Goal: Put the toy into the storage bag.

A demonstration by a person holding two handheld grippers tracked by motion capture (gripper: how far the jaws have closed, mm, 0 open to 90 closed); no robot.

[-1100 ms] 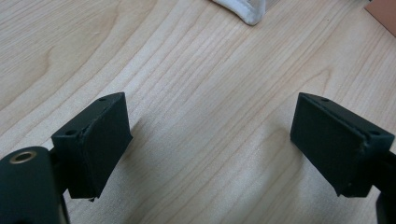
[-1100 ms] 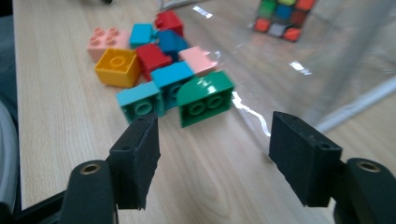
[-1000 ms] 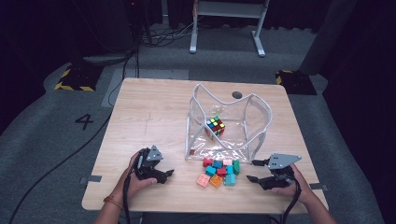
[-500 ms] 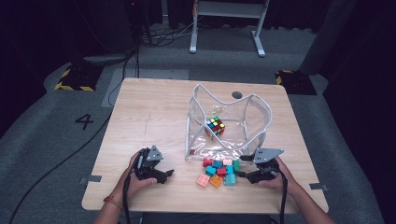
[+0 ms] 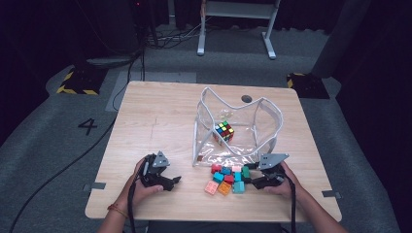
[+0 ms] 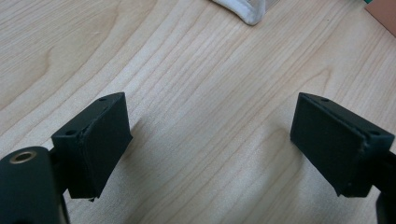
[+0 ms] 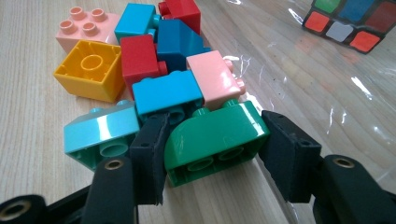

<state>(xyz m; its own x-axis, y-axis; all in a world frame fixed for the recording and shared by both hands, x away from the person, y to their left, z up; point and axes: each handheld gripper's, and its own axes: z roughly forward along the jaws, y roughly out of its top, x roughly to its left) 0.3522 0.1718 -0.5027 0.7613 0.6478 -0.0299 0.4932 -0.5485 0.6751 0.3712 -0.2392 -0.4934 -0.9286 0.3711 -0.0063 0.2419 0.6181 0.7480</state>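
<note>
Since a second ago, your right claw (image 7: 212,154) has slid in from the worktop's (image 5: 160,121) right edge to the pile of bricks (image 5: 226,175), and its jaws have just been closing around the green brick (image 7: 215,137). Both pads now look set against its two ends, though I can't tell how firmly they press. That brick lies on its side at the near right corner of the pile, just in front of the clear pouch (image 5: 243,127) that holds the puzzle cube (image 5: 224,132). Expect a light, rigid, glossy piece: its rounded end may slip, so keep your pads on the flatter faces and squeeze evenly. Your left claw (image 6: 208,149) rests with its jaws wide apart over bare wood, holding nothing.
</note>
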